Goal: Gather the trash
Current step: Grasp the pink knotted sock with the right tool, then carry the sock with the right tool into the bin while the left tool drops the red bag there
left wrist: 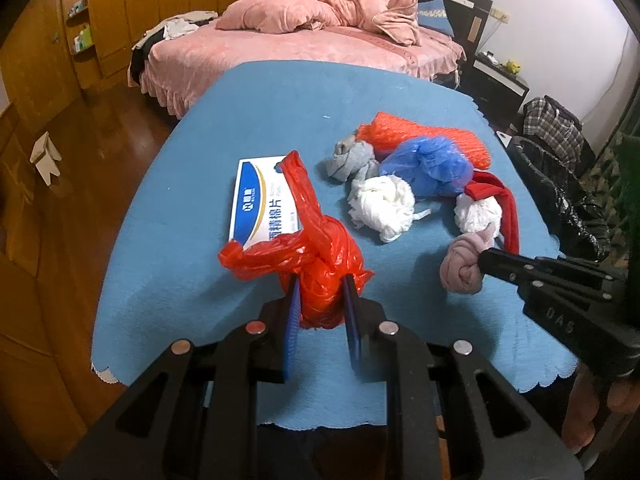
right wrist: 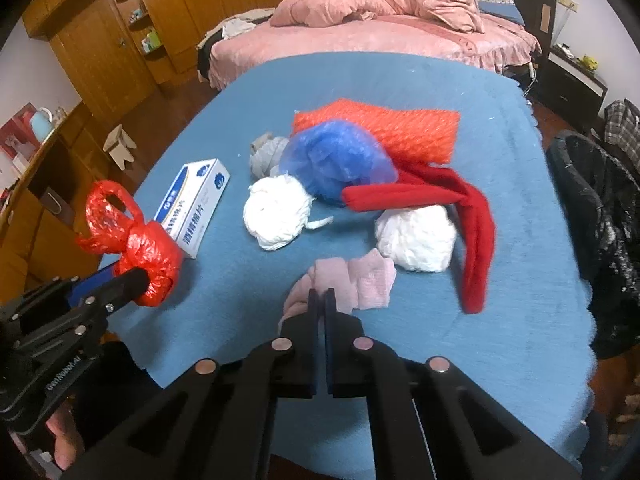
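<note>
Clamped a knotted red plastic bag [left wrist: 320,276] between the jaws of the left gripper [left wrist: 320,304], raised just above the blue-covered worktop [left wrist: 224,120], near its front edge. Pinched a knotted pink cloth [right wrist: 344,284] with the jaws of the right gripper [right wrist: 320,300], pressed almost together on the fabric, right of the red plastic bag and near the same front edge. Left the rest of the trash lying beyond the pink cloth: a white and blue box [left wrist: 264,196] flat behind the red plastic bag, partly hidden by the bag's handles in the left view; a crumpled white paper ball [right wrist: 278,212] beside the box; a second white paper ball [right wrist: 416,240] just beyond the pink cloth and touching it. Draped a red sock [right wrist: 460,216] over and around that second ball, one end reaching toward the front edge. Piled a blue plastic bag [right wrist: 336,156] behind the first paper ball, with a grey cloth wad [right wrist: 266,152] at its side nearer the box and an orange mesh sheet [right wrist: 400,132] behind it. Showed a black garbage bag [right wrist: 600,220] off the worktop's side nearest the red sock, and a pink bed [left wrist: 320,48] beyond the far edge.
</note>
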